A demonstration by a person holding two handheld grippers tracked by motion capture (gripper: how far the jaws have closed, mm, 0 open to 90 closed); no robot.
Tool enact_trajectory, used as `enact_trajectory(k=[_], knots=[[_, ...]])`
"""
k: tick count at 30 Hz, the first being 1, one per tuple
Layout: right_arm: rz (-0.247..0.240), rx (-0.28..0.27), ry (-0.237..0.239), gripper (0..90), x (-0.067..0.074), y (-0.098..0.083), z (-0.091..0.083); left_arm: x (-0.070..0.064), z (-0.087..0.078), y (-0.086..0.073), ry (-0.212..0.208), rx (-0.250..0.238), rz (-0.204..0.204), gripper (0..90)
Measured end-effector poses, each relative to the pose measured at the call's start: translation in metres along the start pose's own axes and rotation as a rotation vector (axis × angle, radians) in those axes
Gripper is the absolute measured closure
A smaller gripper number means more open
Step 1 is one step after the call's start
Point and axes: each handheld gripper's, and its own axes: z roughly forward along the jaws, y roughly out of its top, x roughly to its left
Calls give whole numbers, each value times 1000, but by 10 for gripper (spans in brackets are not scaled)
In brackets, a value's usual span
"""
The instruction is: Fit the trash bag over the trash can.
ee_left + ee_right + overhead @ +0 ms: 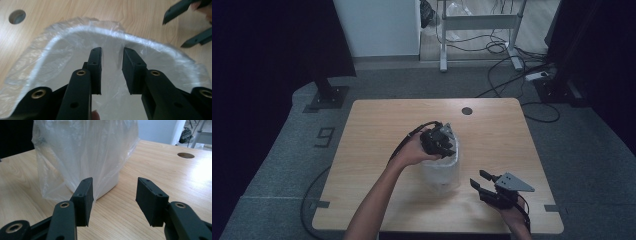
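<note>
Two tools work at a bin (441, 172) lined with a plastic bag (62, 57): the left tool (111, 72) stands narrow inside its mouth, gripping nothing; the right tool (113, 201) hangs wide beside it above the desk (377, 130).

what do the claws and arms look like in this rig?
Both claws are black. The left claw has flat rectangular pads on arms with brass-coloured pivot bushings, and a black cable trails from it. The right claw has the same build, topped by a grey three-cornered plate. The forearms are bare, with no sleeves in view.
</note>
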Motion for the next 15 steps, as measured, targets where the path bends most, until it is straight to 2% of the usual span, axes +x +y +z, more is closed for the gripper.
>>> enact_trajectory(k=[6, 10, 12, 15], knots=[[-4, 3, 0, 476, 1, -1, 1, 0, 5, 1, -6, 32, -14, 695], [-14, 12, 8, 475, 2, -1, 2, 0, 6, 1, 0, 45, -24, 633], [-16, 11, 9, 475, 2, -1, 2, 2, 0, -2, 0, 31, -25, 601], [-9, 9, 8, 475, 1, -1, 1, 5, -15, -8, 3, -23, -44, 565]])
